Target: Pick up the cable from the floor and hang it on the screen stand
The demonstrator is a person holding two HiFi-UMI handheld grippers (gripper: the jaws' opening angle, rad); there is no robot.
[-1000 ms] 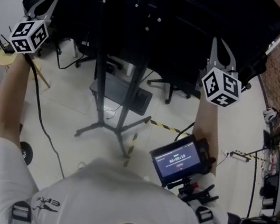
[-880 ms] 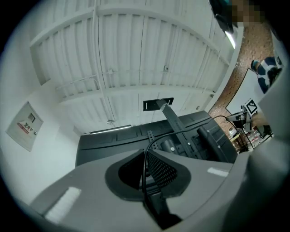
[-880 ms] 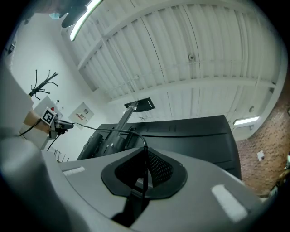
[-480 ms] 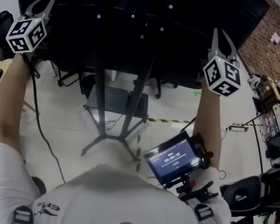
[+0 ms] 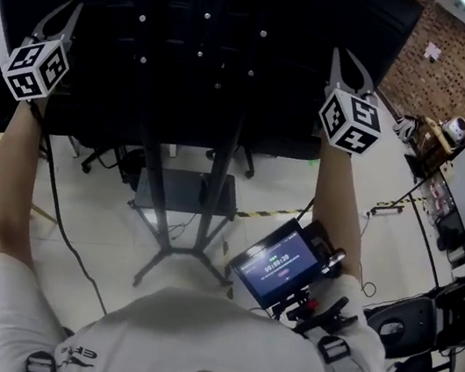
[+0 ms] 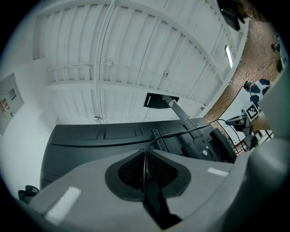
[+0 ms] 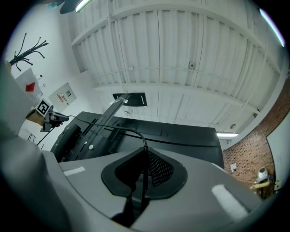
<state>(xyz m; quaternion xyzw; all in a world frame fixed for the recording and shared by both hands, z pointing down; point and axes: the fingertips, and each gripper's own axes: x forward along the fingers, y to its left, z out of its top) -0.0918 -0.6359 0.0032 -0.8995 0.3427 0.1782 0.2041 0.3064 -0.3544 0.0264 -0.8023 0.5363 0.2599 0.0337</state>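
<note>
Cable (image 6: pixel 173 135): one; screen stand (image 5: pixel 208 212): one

right gripper (image 7: pixel 145 152) pinches thin cable (image 7: pixel 113 128) before black screen (image 7: pixel 181 136)

Reads as an office-like lab or workroom. Marked by a red brick wall (image 5: pixel 448 76), a pale tiled floor (image 5: pixel 96 201) crossed by yellow-and-black striped tape (image 5: pixel 268 212), black swivel chairs (image 5: pixel 400 319), a large black flat screen (image 5: pixel 199 23) on a black metal floor stand (image 5: pixel 174 242), and a white ribbed ceiling (image 6: pixel 136 59) with a long strip light (image 6: pixel 228 55).
</note>
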